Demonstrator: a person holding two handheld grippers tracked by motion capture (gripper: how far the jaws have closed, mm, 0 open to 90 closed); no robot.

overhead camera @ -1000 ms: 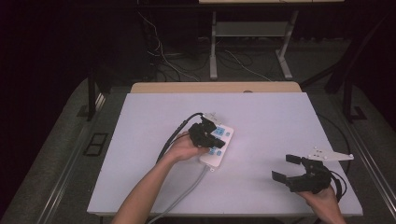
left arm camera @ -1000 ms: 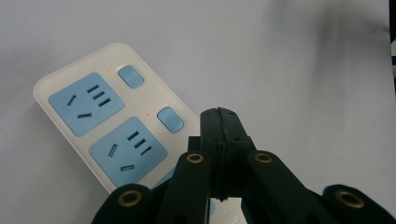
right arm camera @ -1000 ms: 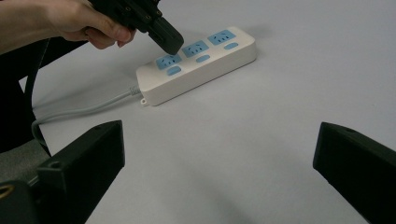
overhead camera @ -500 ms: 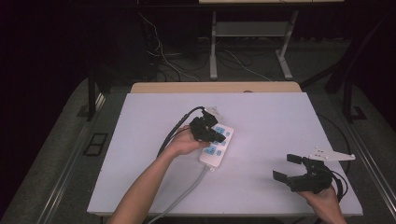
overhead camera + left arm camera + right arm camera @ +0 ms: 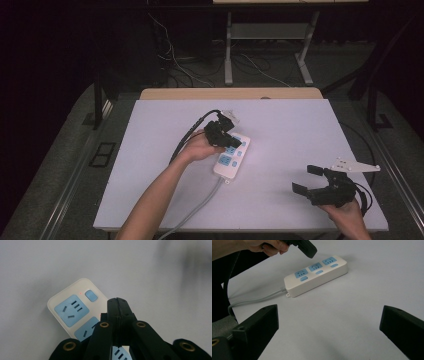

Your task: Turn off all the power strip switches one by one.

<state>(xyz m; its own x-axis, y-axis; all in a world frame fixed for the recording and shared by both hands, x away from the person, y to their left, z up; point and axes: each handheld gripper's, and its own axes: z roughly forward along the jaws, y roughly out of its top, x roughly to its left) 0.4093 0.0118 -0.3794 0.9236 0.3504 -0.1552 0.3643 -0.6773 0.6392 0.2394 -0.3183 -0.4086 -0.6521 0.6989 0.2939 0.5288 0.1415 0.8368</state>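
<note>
A white power strip with three blue sockets lies at an angle in the middle of the white table. Its grey cord runs off toward the front edge. My left gripper hovers over the strip's far end with its jaws shut and nothing between them. In the left gripper view the closed tips sit just past a blue switch button on the power strip. My right gripper rests open near the front right corner, its jaws facing the power strip from a distance.
The left gripper's black cable loops over the table to the left of the strip. A tan board edge borders the table's far side. Beyond it stand a metal stand and loose floor cables.
The left gripper has edged a little farther along the strip toward its far end, jaws still shut. The right gripper has stayed put.
</note>
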